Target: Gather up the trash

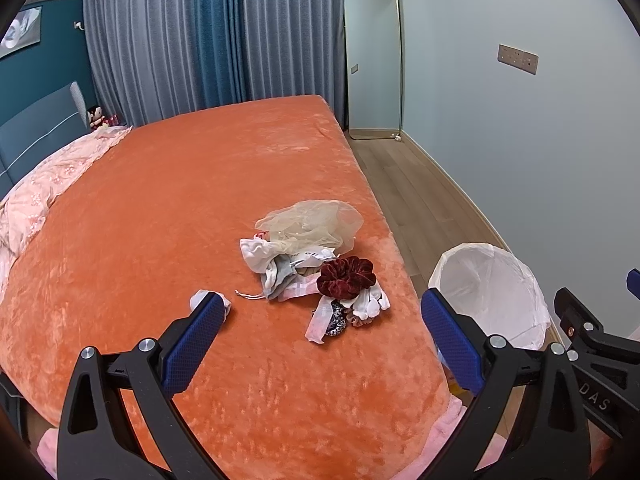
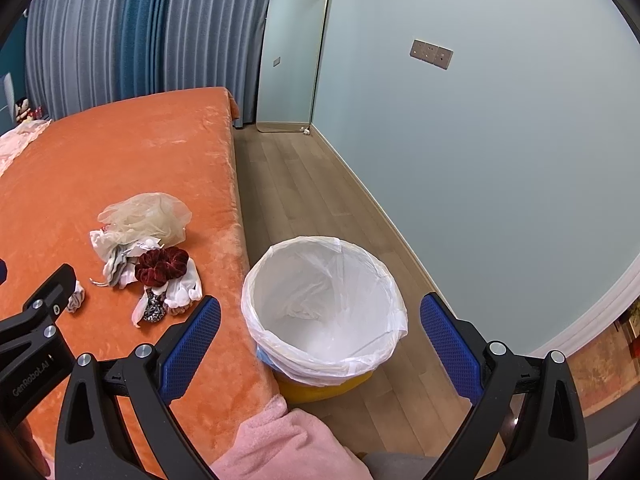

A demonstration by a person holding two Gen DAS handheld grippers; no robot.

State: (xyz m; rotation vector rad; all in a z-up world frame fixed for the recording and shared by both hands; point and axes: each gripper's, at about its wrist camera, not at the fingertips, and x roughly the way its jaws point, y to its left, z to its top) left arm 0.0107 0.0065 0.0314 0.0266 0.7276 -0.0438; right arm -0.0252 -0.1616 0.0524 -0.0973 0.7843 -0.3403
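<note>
My left gripper (image 1: 320, 332), a black clamp with blue textured pads, is spread wide and holds nothing; it hangs above the near part of the bed, and its left fingertip (image 1: 208, 308) overlaps a small crumpled white scrap (image 1: 202, 300), though I cannot tell if they touch. My right gripper (image 2: 320, 332) is equally wide apart and empty, held over the round bin lined with a white plastic bag (image 2: 324, 304), which stands on the floor just beside the bed's edge; a yellow and pale blue base shows under the liner. The trash lies in a loose pile on the orange plush bedspread (image 1: 160, 208) near that edge: a sheer cream mesh bag (image 1: 312, 224) at the far side, crumpled white and grey cloth with a drawstring (image 1: 268, 268), a dark red velvet scrunchie (image 1: 346, 276), a white glove-like piece (image 1: 370, 304), and a patterned black-and-white band (image 1: 336, 322) partly buried under paper, so its shape is hard to make out. The bin's inside looks empty as far as I can see. Pink fluffy fabric (image 2: 280, 440) cuts across the bottom of the right view. Beyond are a pink quilt (image 1: 44, 192) by the headboard, grey and teal curtains (image 1: 208, 32), a tall leaning mirror (image 1: 372, 60), wood flooring (image 2: 304, 184), and a pale wall with a switch plate (image 2: 431, 54).
</note>
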